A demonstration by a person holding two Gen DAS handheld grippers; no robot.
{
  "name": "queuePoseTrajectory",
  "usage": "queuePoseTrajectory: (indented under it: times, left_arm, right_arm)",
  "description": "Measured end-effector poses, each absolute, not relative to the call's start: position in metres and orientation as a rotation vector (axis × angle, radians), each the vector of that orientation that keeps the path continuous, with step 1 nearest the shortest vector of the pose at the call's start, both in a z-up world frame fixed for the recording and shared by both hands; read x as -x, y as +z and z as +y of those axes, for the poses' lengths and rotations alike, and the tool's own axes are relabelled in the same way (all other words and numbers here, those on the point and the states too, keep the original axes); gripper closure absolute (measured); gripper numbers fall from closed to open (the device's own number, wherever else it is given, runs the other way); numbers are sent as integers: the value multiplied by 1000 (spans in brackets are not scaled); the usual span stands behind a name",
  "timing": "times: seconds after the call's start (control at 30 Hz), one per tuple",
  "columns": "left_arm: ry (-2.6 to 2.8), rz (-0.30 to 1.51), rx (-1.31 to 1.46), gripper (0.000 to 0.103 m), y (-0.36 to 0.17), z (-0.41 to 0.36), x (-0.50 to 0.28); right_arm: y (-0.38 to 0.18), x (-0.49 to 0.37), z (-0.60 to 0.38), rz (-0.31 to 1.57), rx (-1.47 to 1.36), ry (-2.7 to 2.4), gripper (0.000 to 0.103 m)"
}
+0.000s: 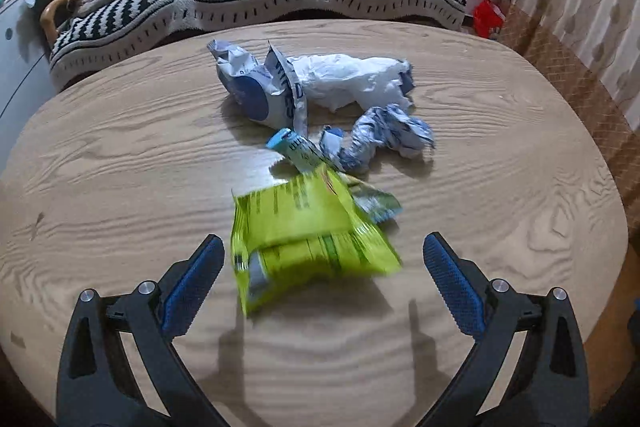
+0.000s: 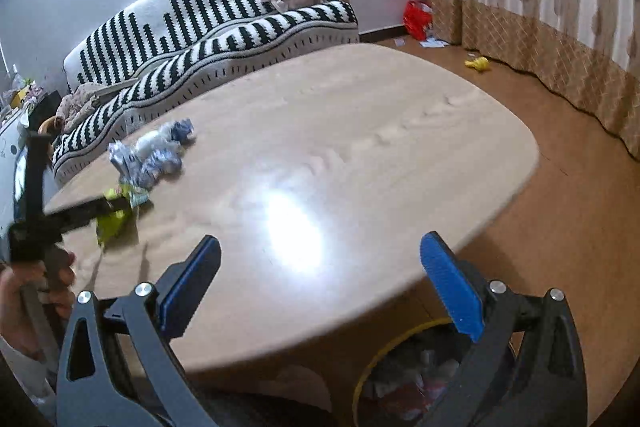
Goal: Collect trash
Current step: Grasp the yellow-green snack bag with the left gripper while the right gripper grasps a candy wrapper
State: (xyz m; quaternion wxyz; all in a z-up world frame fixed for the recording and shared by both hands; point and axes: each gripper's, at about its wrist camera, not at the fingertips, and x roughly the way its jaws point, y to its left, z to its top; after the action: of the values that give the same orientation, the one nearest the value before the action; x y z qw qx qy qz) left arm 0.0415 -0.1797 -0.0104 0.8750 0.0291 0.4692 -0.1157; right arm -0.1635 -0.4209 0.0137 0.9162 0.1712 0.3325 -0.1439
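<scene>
The left tongs (image 1: 320, 259) gape wide around a lime-green wrapper (image 1: 308, 239) low at centre on the desk (image 1: 120, 147), with crumpled blue-and-white wrappers (image 1: 320, 87) above. Only the right view shows the yellow-rimmed bin (image 2: 400, 379) at bottom centre, under the wide, empty right tongs (image 2: 320, 267).

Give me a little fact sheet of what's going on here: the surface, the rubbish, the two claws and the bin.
surface: oval pale wooden table
nearest rubbish: crumpled lime-green plastic wrapper, lying between the open fingers of the left claw
other rubbish: white-and-blue wipes packet, white plastic bag, twisted blue-and-white wrapper
right claw: open, empty, over the table edge
bin: yellow-rimmed trash bin below the table edge, already holding rubbish
</scene>
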Motion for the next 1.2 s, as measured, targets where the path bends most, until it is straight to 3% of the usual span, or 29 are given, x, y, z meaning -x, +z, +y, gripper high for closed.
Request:
queuePoseTrajectory:
  times: [0.33,0.63,0.93,1.03,1.2]
  left_arm:
    - [-226,1019,13,6,-26,-127,-62]
    - [-234,1015,-7,6,-36,-73,-71]
    - [-379,975,-85,6,-28,-87,-69]
    - [-380,931,-146,6,-23,-98,-68]
    - [-399,891,-221,6,-16,-105,-81]
  right_arm:
    - [14,42,-347,629,-319,-209,6]
    - [-18,-24,-277,740,-67,-66,6]
    - [-30,-59,-255,790,21,27,6]
    - [-29,-69,-254,792,44,41,11]
    - [-39,-83,-254,861,34,101,27]
